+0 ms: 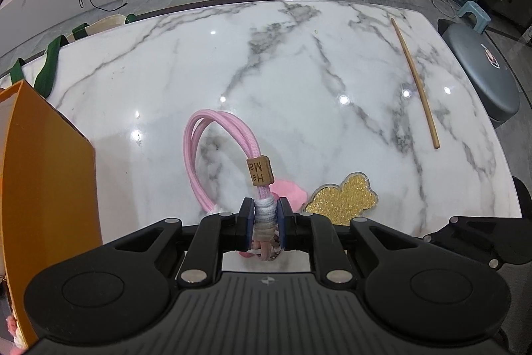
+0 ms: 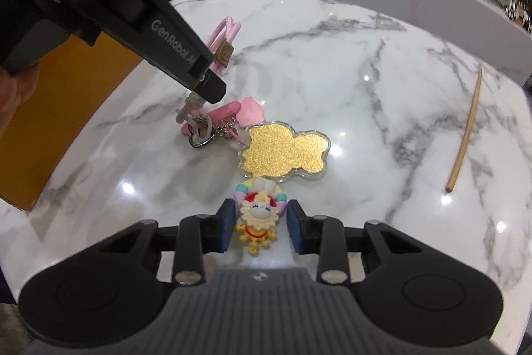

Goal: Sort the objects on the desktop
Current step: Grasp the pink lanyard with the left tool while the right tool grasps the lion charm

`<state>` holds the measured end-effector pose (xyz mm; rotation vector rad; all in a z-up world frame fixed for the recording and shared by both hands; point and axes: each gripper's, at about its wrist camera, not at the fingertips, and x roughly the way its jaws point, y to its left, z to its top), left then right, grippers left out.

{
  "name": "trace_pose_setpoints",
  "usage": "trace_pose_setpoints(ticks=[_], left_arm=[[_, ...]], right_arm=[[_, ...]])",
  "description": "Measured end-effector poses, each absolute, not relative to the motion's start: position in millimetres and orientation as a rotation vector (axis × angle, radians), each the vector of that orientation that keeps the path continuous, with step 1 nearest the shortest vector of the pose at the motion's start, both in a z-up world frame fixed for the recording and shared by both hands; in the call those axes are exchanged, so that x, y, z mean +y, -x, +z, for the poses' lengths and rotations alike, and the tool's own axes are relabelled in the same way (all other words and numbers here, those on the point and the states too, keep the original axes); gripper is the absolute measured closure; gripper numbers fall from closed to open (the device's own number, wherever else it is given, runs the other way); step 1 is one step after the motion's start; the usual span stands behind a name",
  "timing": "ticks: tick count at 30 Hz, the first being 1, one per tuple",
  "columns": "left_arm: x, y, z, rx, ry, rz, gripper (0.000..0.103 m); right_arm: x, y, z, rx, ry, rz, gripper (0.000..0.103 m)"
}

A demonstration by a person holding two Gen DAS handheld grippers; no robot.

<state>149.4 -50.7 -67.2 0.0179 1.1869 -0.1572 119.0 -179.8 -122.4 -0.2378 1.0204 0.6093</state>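
Marble table [image 1: 299, 62], orange box [image 1: 46, 175] just left of the left claw [image 1: 264, 215], clamped on the pink strap [image 1: 212, 152], probably headed boxward. Right claw [image 2: 259, 222] spread around the charm [image 2: 257, 218], not squeezing yet. Gold tag [image 2: 286, 152] just ahead.

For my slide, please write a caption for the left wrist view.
Left gripper jaws clamp a pink braided cord lanyard above the white marble table.

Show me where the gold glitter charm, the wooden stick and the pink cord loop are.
gold glitter charm [image 2: 285, 152], right wrist view, glitter centre.
wooden stick [image 1: 416, 82], left wrist view, mid-shaft.
pink cord loop [image 1: 207, 117], left wrist view, top bend.
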Motion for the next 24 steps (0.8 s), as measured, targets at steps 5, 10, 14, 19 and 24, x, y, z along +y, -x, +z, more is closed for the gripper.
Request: trace_pose_setpoints(ticks=[5,10,14,19,24], left_arm=[[-49,-147,-58,1.174,-0.007,-0.169,0.087],[-48,-140,-44,1.154,0.005,-0.190,0.087],[-47,-133,-28,1.108,0.021,-0.189,0.087],[-48,-124,-4,1.058,0.037,-0.202,0.087],[-44,-115,23,1.009,0.060,-0.211,0.087]], right_arm=[[-187,-121,-111,1.005,0.195,0.597,0.068],[-197,-122,-98,0.971,0.152,0.568,0.068],[-203,-124,-93,0.957,0.130,0.546,0.068],[-209,-123,-84,0.930,0.103,0.517,0.068],[-209,-123,-70,0.899,0.075,0.512,0.068]])
